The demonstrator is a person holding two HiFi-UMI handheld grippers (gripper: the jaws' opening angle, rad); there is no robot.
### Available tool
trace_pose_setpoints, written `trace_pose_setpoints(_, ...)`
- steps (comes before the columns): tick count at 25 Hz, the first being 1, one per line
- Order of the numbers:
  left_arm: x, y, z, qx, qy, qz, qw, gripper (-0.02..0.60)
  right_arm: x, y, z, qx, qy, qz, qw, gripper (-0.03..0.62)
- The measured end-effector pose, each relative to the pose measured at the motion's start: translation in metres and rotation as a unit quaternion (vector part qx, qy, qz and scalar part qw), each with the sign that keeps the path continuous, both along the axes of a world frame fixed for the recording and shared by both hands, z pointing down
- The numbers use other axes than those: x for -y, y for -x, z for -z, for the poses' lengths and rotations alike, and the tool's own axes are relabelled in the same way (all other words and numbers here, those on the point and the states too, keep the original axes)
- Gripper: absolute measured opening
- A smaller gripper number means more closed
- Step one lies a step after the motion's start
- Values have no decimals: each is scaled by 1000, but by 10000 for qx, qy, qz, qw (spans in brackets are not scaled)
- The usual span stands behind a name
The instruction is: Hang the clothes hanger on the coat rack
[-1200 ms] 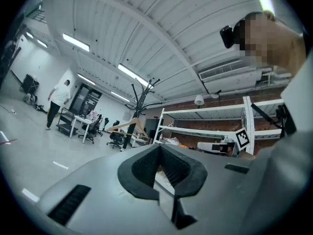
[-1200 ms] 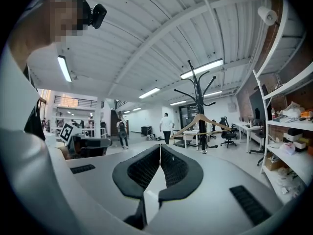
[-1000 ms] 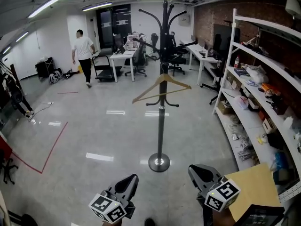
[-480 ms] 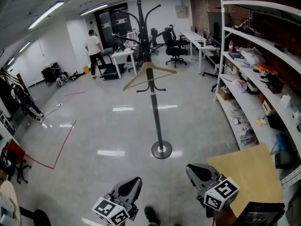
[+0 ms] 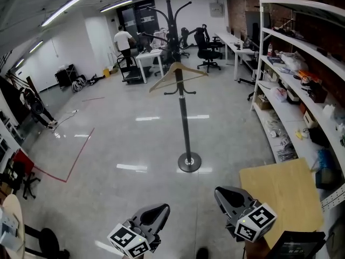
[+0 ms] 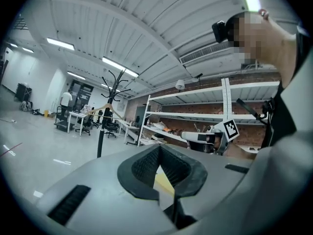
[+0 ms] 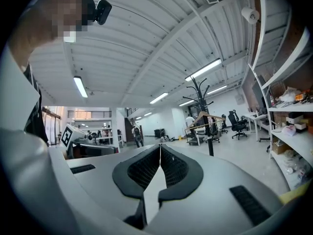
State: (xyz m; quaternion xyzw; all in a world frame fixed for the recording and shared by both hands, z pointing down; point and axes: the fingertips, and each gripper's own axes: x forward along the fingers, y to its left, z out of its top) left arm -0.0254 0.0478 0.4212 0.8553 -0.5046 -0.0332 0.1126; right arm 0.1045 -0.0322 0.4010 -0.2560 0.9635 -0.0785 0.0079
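**Operator:** What state are my fingers in?

**Guide:** Your left gripper (image 5: pixel 156 213) has its fingers closed tip to tip, with nothing between them. Your right gripper (image 5: pixel 229 198) reads the same: fingers pressed together, empty. Both sit low in the head view, apart from each other and pointing forward.

**Operator:** Where is the hanger?

**Guide:** The wooden hanger (image 5: pixel 178 73) hangs on the coat rack (image 5: pixel 185 124), high on the black pole. It sits below the curved top arms and above the short lower hooks. It is tilted, with the end on your left lower. You cannot tell which arm carries its hook. The rack stands on its round base (image 5: pixel 189 162) on the grey floor (image 5: pixel 129 144), well ahead of both grippers.

**Operator:** What else is around me?

**Guide:** White shelves (image 5: pixel 257 53) loaded with small items run along your right. A tan board (image 5: pixel 280 196) lies just beside your right gripper. A red line (image 5: pixel 75 158) marks the floor on your left. A person (image 5: pixel 124 41) stands far back, near a white desk (image 5: pixel 146 58).
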Motion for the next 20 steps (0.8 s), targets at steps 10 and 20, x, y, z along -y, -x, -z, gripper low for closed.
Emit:
trace_pose_setpoints(10, -100, 17, -13, -55, 34, -247, 9997, 0, -90, 21, -1, -54, -52, -234, 9997, 8)
trace_pose_setpoints(20, -206, 42, -21, -244, 24, -549, 9982, 0, -211, 42, -2, -257, 13, -419, 9988, 8)
